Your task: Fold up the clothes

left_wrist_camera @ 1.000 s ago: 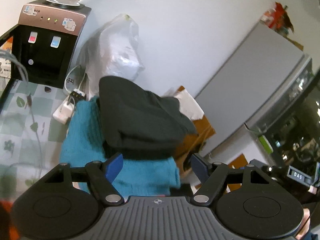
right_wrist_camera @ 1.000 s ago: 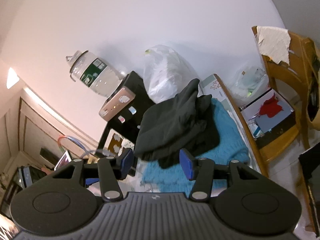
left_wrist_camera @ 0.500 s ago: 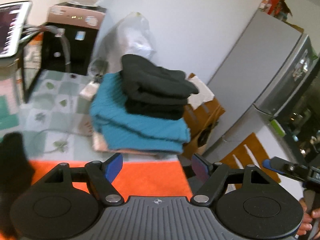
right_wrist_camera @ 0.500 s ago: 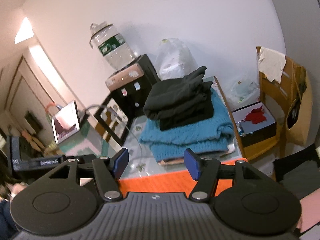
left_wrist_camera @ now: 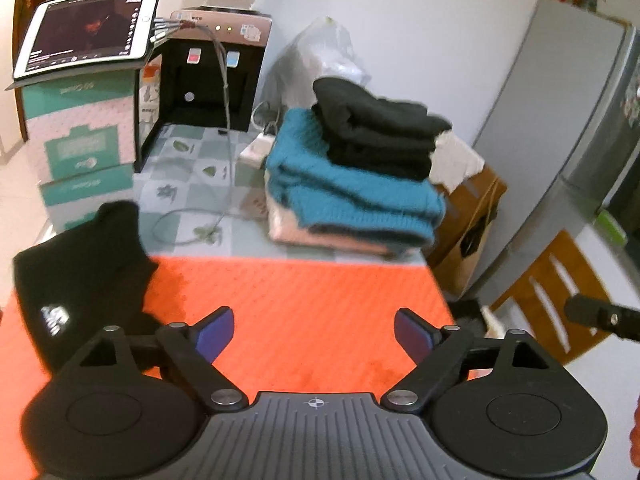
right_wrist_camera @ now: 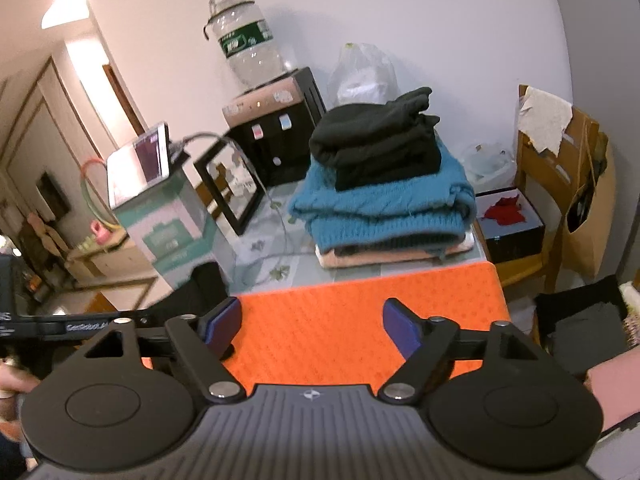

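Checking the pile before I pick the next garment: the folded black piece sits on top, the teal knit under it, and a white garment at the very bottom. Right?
Not quite. The bottom layer is a pale pink garment, not white. The right wrist view shows it best. The rest holds: the folded black piece is on top and the teal knit lies under it.

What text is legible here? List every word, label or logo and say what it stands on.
"GenRobot.AI", partly blurred: on the black bar.
White logo on the black garment: unreadable.
Bottle label, green box print, tablet screen: too blurred or small to read.
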The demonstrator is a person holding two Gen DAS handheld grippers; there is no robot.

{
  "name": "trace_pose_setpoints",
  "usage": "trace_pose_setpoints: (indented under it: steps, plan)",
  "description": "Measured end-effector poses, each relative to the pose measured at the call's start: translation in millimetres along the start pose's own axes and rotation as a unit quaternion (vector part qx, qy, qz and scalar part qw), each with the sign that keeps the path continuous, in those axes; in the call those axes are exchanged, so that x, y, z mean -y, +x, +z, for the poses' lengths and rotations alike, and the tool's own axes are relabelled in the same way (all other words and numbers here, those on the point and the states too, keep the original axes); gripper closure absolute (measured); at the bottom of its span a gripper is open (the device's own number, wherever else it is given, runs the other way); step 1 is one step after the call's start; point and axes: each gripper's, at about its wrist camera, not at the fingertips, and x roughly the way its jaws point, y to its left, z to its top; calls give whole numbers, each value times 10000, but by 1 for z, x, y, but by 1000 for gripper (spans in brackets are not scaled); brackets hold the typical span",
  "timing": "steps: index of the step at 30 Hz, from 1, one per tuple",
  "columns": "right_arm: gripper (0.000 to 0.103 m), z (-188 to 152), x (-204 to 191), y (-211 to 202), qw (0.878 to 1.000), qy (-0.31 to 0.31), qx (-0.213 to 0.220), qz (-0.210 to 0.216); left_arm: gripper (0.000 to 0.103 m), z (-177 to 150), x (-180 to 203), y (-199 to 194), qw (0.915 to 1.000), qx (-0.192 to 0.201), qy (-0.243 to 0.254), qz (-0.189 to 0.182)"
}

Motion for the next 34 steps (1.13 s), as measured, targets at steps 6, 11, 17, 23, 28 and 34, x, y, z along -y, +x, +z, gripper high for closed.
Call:
trace_pose_setpoints:
  steps: [6, 11, 17, 23, 28, 34]
  plan:
    - [16, -35, -37, 13, 9978, -540, -96, -383, 7, -30, -5, -8, 9991, -66, 167, 389]
    - [4, -55, -62, 22, 9968, -700, -119, -360, 3, -42, -11, -11, 9974, -171, 379, 581]
    - [0, -75, -94, 38, 9942, -911, -291, -488, 0, -55, -25, -16, 9951, -274, 418, 858]
    - [0, -93, -118, 56, 9924, -824, -462, -787, 0, -73, -49, -22, 9924, -366, 490, 1064]
    - [0, -105, -129, 66, 9914, -599, -554, -1023, 0, -88, -68, -25, 9907, -459, 574, 1148]
    - [0, -118, -142, 73, 9888, -567, -621, -1232, 0, -97, -86, -25, 9892, -504, 753, 1156]
